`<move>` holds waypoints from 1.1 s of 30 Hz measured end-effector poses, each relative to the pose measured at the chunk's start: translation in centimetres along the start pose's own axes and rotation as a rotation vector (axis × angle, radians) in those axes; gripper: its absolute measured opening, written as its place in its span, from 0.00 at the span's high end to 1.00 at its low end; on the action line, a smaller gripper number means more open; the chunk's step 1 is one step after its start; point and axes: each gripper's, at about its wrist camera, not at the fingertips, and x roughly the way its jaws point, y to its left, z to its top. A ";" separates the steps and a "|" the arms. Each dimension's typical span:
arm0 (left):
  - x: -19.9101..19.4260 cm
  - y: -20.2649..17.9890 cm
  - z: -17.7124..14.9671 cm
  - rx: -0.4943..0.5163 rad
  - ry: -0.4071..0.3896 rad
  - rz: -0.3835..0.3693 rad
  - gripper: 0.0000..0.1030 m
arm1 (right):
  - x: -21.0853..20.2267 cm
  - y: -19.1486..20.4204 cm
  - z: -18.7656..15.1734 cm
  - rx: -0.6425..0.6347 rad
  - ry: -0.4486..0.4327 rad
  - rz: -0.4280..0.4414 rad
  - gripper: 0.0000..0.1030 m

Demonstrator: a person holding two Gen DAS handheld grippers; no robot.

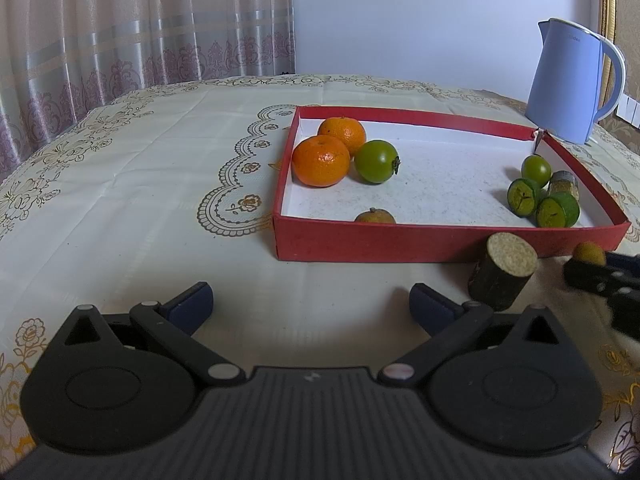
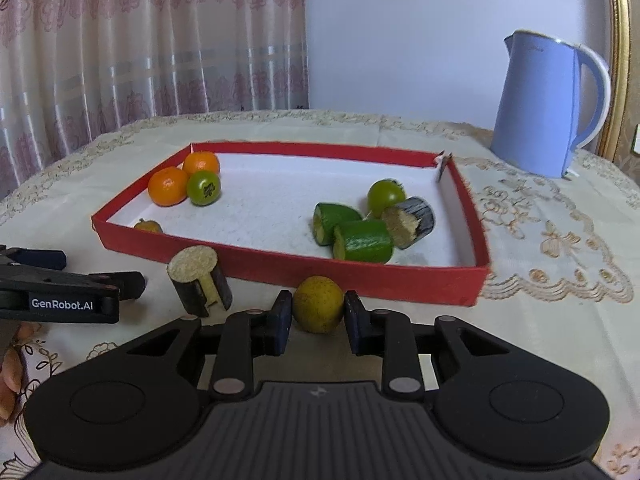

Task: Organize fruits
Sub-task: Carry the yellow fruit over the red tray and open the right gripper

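My right gripper (image 2: 318, 312) is shut on a small yellow-green round fruit (image 2: 319, 303) on the tablecloth, just in front of the red tray (image 2: 360, 276). That fruit (image 1: 589, 254) and the right gripper (image 1: 592, 276) also show at the right edge of the left wrist view. Inside the tray lie two oranges (image 1: 320, 160), a green round fruit (image 1: 376, 161), a small brown fruit (image 1: 375, 216), another green fruit (image 1: 536, 170), two green cut pieces (image 1: 540, 202) and a dark cane piece (image 2: 412, 220). My left gripper (image 1: 310, 300) stands open over bare cloth. A cane stump (image 1: 502, 274) stands beside it.
A blue kettle (image 2: 540, 108) stands at the back right behind the tray. A patterned cream tablecloth (image 1: 140, 200) covers the table, with curtains (image 1: 120, 28) behind. Fingers of a person's hand (image 2: 10, 376) show at the left edge of the right wrist view.
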 end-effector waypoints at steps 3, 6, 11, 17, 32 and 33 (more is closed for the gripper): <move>0.0 0.0 0.0 0.000 0.000 0.000 0.00 | -1.2 -0.7 0.4 -0.014 -0.032 -0.019 0.74; 0.0 0.0 0.0 -0.001 0.000 -0.002 0.00 | -2.0 -1.4 1.1 -0.032 -0.071 -0.058 0.74; 0.0 0.0 0.0 -0.001 0.000 -0.002 0.00 | -1.6 -2.7 3.2 -0.038 -0.102 -0.103 0.74; 0.0 0.0 0.0 -0.002 0.000 -0.003 0.00 | 0.6 -2.6 5.7 -0.067 -0.104 -0.105 0.74; 0.0 0.1 0.0 -0.004 0.000 -0.005 0.00 | 11.9 0.4 10.3 -0.134 0.049 -0.087 0.73; 0.0 0.0 0.0 -0.004 0.000 -0.005 0.00 | 12.3 0.4 10.4 -0.132 0.059 -0.091 0.73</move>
